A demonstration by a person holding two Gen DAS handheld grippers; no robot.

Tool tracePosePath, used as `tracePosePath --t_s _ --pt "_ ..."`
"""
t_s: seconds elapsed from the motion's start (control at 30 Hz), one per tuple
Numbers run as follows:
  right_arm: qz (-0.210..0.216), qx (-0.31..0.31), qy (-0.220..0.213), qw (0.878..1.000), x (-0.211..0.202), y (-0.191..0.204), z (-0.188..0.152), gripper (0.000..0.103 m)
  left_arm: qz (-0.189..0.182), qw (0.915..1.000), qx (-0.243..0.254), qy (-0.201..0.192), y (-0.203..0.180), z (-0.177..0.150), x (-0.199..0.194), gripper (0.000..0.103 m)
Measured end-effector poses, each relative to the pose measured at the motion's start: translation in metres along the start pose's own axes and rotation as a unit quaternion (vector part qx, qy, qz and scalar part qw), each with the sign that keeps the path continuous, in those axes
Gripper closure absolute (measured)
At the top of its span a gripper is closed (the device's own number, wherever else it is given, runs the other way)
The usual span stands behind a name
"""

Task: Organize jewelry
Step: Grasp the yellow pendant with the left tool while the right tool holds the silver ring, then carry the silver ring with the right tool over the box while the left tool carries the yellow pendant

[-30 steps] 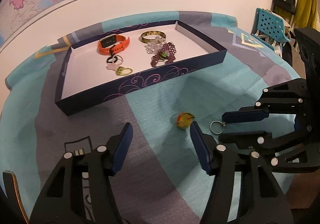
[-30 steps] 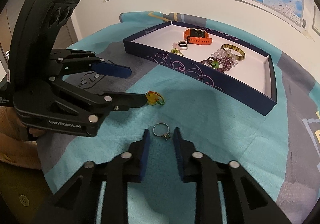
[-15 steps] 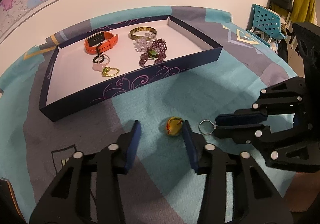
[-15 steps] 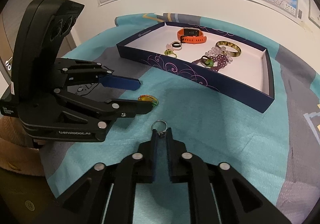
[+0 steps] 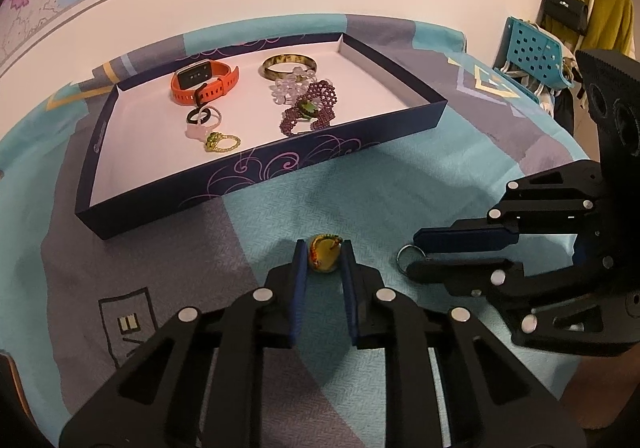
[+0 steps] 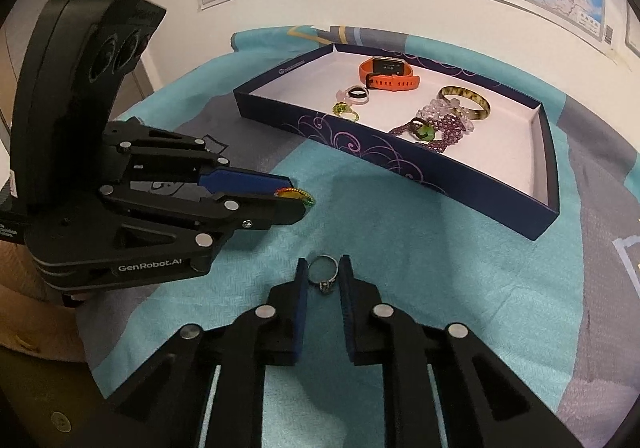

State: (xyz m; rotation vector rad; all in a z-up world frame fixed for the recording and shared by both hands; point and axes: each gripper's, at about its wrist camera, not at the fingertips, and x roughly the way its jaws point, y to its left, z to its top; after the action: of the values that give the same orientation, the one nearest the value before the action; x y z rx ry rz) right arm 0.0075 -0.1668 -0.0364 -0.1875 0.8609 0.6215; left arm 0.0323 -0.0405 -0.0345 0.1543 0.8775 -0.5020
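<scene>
My left gripper [image 5: 324, 258] is shut on a yellow ring [image 5: 323, 257] just above the cloth; it also shows in the right wrist view [image 6: 294, 194]. My right gripper [image 6: 323, 274] is shut on a silver ring [image 6: 323, 273], whose loop sticks out of the jaws in the left wrist view [image 5: 406, 259]. The dark blue jewelry tray [image 5: 256, 178] lies beyond both grippers. It holds an orange watch [image 5: 204, 82], a gold bangle [image 5: 288, 64], purple and clear bead bracelets [image 5: 312, 104] and small rings [image 5: 218, 140].
The table is covered by a teal and grey cloth [image 5: 400, 176]. A wall with a map runs behind the tray. A blue chair [image 5: 532, 56] and hanging clothes stand at the far right.
My left gripper has closed from wide open onto the yellow ring. My right gripper closed on the silver ring and holds it. Both moved slightly toward the tray.
</scene>
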Motion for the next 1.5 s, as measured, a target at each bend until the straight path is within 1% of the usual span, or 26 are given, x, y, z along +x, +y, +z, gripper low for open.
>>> tracePosePath --t_s 0.23,0.6,0.93,1.2,1.5 --pt "0.000 0.006 -0.007 1.000 -0.002 -0.001 0.002 0.099 0.001 0.9999 -0.010 -0.006 0.006 0.002 -0.005 0.086" --pt "0.010 0.038 -0.024 0.999 -0.009 -0.016 0.007 0.100 0.004 0.9995 -0.025 -0.020 0.017 0.005 -0.015 0.086" --pt "0.018 0.064 -0.040 0.997 -0.015 -0.028 0.011 0.100 0.004 0.9993 -0.030 -0.023 0.022 0.005 -0.018 0.086" --pt "0.015 0.068 -0.063 0.996 -0.025 -0.033 0.022 0.099 0.006 0.9990 -0.029 -0.034 0.024 0.011 -0.025 0.086" --pt "0.007 0.064 -0.088 0.994 -0.034 -0.042 0.044 0.099 0.014 0.9981 -0.027 -0.053 0.029 0.025 -0.035 0.086"
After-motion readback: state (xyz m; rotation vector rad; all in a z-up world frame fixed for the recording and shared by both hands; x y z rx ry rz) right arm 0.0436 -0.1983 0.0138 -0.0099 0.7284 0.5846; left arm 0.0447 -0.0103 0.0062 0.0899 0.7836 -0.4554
